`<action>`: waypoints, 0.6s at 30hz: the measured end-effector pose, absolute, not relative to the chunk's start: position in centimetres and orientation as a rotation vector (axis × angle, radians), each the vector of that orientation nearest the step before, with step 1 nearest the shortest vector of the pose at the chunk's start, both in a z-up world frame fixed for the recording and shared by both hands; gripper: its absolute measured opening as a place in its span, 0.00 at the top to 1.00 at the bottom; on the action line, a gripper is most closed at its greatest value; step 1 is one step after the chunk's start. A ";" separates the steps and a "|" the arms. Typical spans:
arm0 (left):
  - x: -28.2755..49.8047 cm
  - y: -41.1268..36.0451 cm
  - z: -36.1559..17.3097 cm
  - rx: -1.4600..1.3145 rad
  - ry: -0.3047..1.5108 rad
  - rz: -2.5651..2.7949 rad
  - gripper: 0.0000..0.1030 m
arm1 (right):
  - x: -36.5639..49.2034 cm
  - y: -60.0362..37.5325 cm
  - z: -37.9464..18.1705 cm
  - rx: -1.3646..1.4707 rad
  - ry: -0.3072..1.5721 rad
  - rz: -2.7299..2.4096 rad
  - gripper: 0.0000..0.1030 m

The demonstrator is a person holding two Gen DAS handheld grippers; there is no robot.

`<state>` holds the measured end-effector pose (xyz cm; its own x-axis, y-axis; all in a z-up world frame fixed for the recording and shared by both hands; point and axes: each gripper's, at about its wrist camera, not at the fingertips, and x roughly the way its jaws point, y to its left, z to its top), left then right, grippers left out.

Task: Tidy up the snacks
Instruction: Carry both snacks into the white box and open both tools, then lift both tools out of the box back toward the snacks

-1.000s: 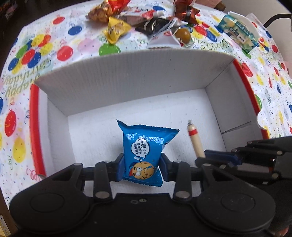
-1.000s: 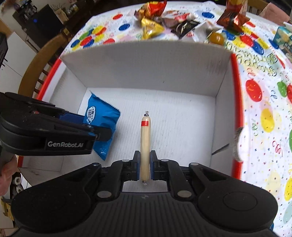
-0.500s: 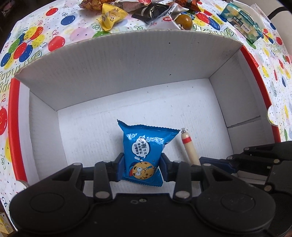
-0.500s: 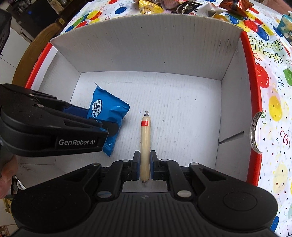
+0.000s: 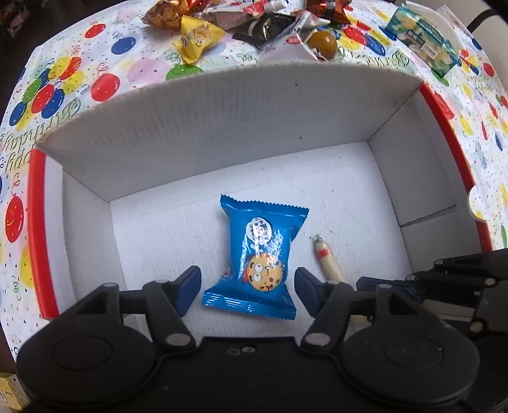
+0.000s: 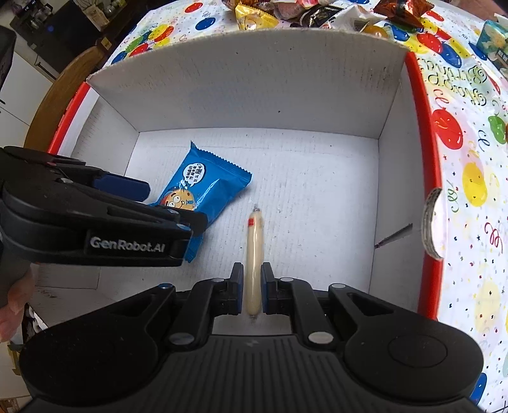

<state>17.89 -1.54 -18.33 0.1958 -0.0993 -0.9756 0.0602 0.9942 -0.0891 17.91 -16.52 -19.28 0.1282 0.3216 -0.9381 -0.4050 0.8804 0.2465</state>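
Two snacks are down inside the white cardboard box with the red rim, and that looks like the whole of the sorting so far. The blue cookie packet lies flat on the box floor, left of the middle as the right wrist view shows it. The left gripper hangs just over its near end with the jaws spread wide, a clear gap on either side, so the packet is free of it.

Beside the packet, a little apart and not touching it, lies the thin sausage stick, its red-banded tip pointing toward the far wall. The right gripper has its jaws close on either side of the stick's near end. In the right wrist view I see a sliver of gap each side, so I judge they have let go or nearly so, but I cannot tell for sure whether the pads press on it.

Most of the job is left. Beyond the far wall, on the bench with its balloon-print cloth, a heap of loose snacks waits: a yellow packet, a dark wrapper, a round brown sweet, some red and orange foil packs and, off toward the right, a pale blue-green box. Each would need fetching over the wall into the box, which has plenty of bare floor, chiefly on the right side
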 end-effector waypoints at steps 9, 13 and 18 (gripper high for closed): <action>16.7 -1.0 -15.9 -0.011 1.286 -0.104 0.30 | 17.0 -17.4 -16.6 -0.051 1.273 0.557 0.90; 15.7 -1.2 -13.9 0.001 1.229 -0.120 0.27 | 16.6 -18.2 -14.5 -0.023 1.227 0.579 0.90; 14.7 -1.2 -11.3 -0.009 1.141 -0.128 0.22 | 16.0 -18.8 -11.7 0.017 1.178 0.601 0.90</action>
